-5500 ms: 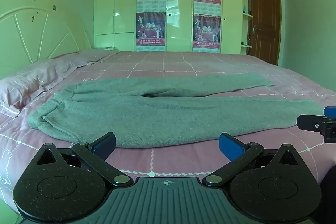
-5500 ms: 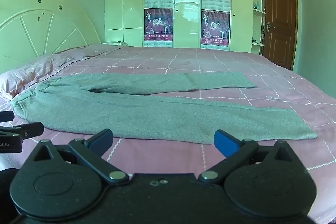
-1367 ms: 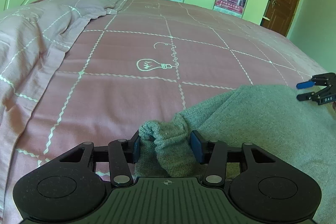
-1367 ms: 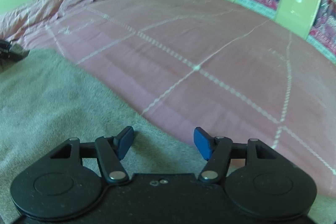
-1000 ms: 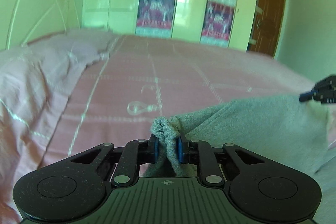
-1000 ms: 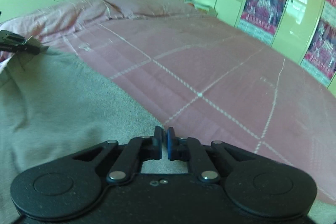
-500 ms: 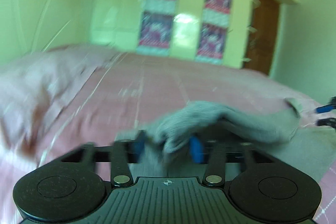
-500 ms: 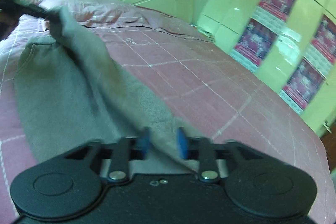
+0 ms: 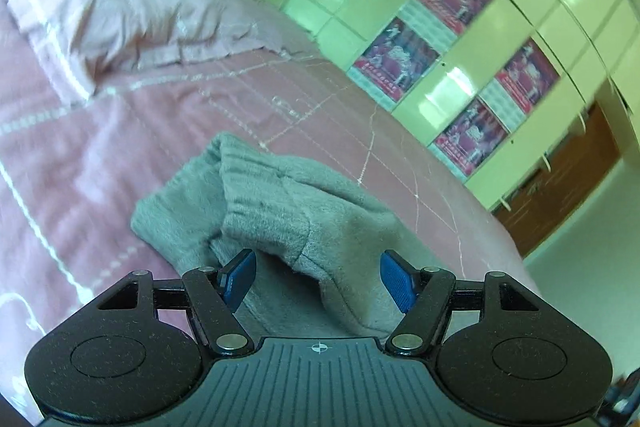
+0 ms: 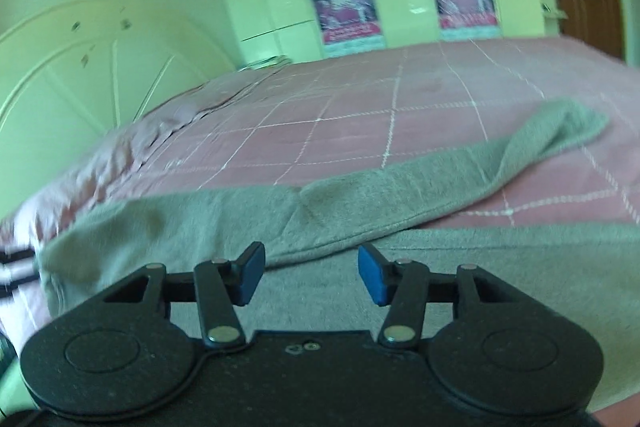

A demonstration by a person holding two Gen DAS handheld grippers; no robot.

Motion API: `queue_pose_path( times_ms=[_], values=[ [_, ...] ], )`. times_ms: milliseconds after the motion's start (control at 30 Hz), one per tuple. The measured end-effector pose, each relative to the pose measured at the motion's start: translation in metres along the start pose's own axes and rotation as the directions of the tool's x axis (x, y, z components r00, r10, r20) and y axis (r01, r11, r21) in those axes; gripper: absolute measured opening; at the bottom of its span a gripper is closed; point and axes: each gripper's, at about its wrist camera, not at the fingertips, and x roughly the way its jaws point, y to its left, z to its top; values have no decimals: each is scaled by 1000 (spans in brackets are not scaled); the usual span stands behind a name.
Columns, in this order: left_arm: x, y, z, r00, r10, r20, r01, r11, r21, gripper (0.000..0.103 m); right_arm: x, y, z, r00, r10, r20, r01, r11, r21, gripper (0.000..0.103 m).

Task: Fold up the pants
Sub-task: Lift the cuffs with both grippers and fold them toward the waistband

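Grey fleece pants [image 9: 304,211] laid folded on pink quilted bedspread [image 9: 100,163], left gripper [image 9: 318,281] parted further, fabric between unpressed, right gripper [image 10: 311,273] released, narrowing slightly, pants beneath.

Grey pants [image 9: 280,203] on pink bedspread [image 9: 100,131] with white grid lines.

1. Left gripper [image 9: 318,279]: black body, two round discs, ribbed grey centre plate with a crosshair mark.
2. Right gripper [image 10: 311,273]: black, silver pivot screws.
3. Fingers [image 9: 394,281]: blue pads.
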Motion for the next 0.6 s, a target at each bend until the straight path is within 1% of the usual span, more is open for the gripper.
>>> queue_pose_path(
  times_ms=[33,67,167,233,267,333,400,433,467,500,533,567,600],
  values=[
    [5,0,-2,1000,-10,6,10,999,-33,68,7,-4,-1,1000,-2,-2,2,999,44,43],
    [11,1,0,1000,-3,14,4,999,-53,68,14,-7,-1,1000,-8,-6,8,997,70,43],
    [21,4,2,999,19,31,-17,997,-81,68,33,-17,-3,1000,-13,-20,16,989,145,43],
    [31,9,4,1000,12,28,-9,993,-116,67,49,-24,-4,999,-9,-36,17,975,222,43],
    [33,11,4,1000,4,31,1,990,-139,67,55,-31,-5,999,1,-43,11,961,277,43],
    [39,17,4,999,-25,48,34,980,-196,67,71,-45,-9,998,26,-54,-2,915,402,43],
    [45,22,4,997,-53,59,66,965,-252,67,86,-59,-13,997,61,-54,-25,858,513,39],
    [47,26,3,996,-69,59,83,957,-277,61,92,-65,-13,996,83,-45,-43,825,563,39],
    [51,28,3,996,-72,52,84,954,-286,47,98,-71,-14,995,99,-31,-60,791,608,37],
    [55,30,4,996,-76,38,84,954,-289,41,103,-77,-13,995,102,-24,-62,759,648,28],
    [58,31,4,996,-81,33,87,955,-285,36,108,-82,-13,994,108,-29,-60,738,672,17],
    [61,31,6,995,-93,30,98,956,-277,32,113,-87,-12,992,117,-46,-54,728,683,0],
    [65,30,9,994,-104,21,106,957,-269,30,113,-88,-10,992,120,-49,-56,736,675,0]
  ],
)
